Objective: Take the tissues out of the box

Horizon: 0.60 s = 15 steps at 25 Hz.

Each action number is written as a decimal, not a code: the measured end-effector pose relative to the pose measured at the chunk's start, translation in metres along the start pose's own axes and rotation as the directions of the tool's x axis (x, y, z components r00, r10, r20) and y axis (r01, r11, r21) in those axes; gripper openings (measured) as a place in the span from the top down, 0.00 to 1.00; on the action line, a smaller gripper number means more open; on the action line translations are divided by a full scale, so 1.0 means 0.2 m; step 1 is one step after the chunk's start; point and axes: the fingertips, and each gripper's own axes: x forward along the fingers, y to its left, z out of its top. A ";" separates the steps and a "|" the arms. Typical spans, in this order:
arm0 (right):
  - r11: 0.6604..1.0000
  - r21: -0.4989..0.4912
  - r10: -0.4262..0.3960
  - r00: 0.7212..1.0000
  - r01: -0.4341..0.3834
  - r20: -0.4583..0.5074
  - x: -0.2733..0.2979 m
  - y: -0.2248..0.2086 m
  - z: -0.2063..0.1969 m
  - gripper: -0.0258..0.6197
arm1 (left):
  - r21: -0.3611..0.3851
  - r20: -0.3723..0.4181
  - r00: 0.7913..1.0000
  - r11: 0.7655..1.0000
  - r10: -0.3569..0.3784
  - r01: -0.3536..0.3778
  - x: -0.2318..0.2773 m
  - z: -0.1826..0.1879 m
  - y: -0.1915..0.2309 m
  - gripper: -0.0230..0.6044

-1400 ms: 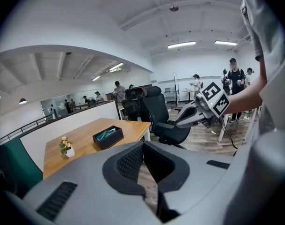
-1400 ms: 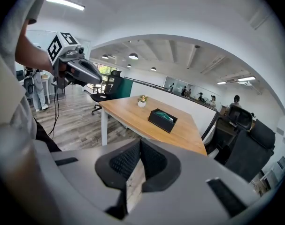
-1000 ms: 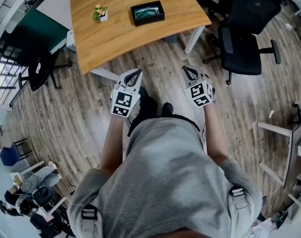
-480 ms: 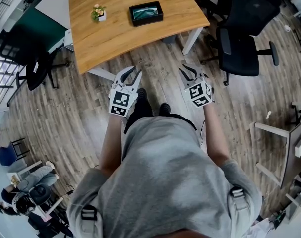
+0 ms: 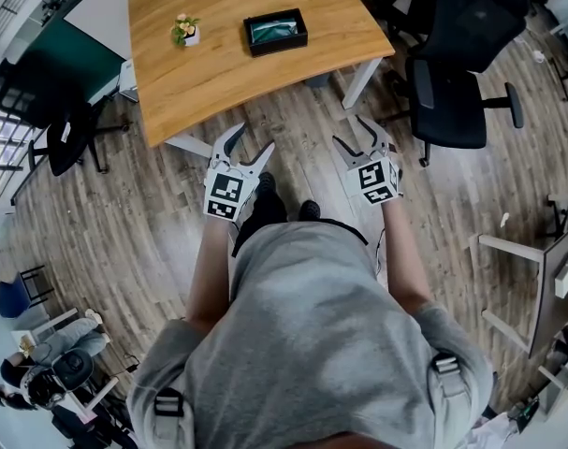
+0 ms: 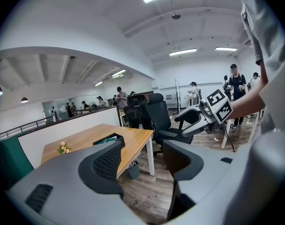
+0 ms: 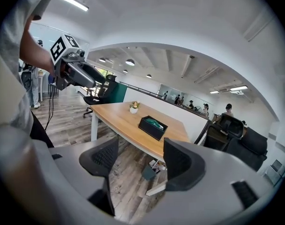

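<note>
A black tissue box (image 5: 275,31) with teal-green tissue inside sits on the wooden table (image 5: 218,78), far ahead of both grippers. It also shows in the left gripper view as the box (image 6: 108,139) and in the right gripper view as the box (image 7: 152,127). My left gripper (image 5: 253,140) hangs over the floor short of the table's near edge, its jaws opening with nothing between them. My right gripper (image 5: 352,132) is level with it to the right, jaws also opening and empty. Both sets of pads stand wide apart in the gripper views, left gripper (image 6: 142,156) and right gripper (image 7: 138,157).
A small pot of flowers (image 5: 185,28) stands on the table left of the box. Black office chairs (image 5: 461,73) crowd the right side, and another chair (image 5: 54,110) is at the left. White table legs (image 5: 363,73) reach the wood floor. People stand further off.
Both grippers' jaws have gone from shut to wide apart. Both grippers have drifted slightly forward toward the table.
</note>
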 end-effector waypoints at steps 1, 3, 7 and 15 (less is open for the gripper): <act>1.000 0.003 0.001 1.000 -0.001 0.005 0.01 0.00 0.01 0.48 | 0.003 0.001 1.000 1.000 -0.001 0.001 0.00 0.00 0.00 0.52; 1.000 0.006 0.001 1.000 -0.002 0.014 0.01 0.00 0.02 0.47 | 0.005 0.002 1.000 1.000 0.002 -0.002 0.01 0.01 0.01 0.51; 1.000 0.003 0.009 1.000 -0.009 0.024 0.04 0.00 0.04 0.47 | 0.003 0.000 1.000 1.000 0.012 -0.012 0.01 0.00 0.03 0.51; 1.000 0.004 0.010 1.000 -0.010 0.010 0.10 -0.03 0.05 0.48 | -0.001 0.001 0.999 0.999 0.044 -0.044 0.01 0.02 0.11 0.51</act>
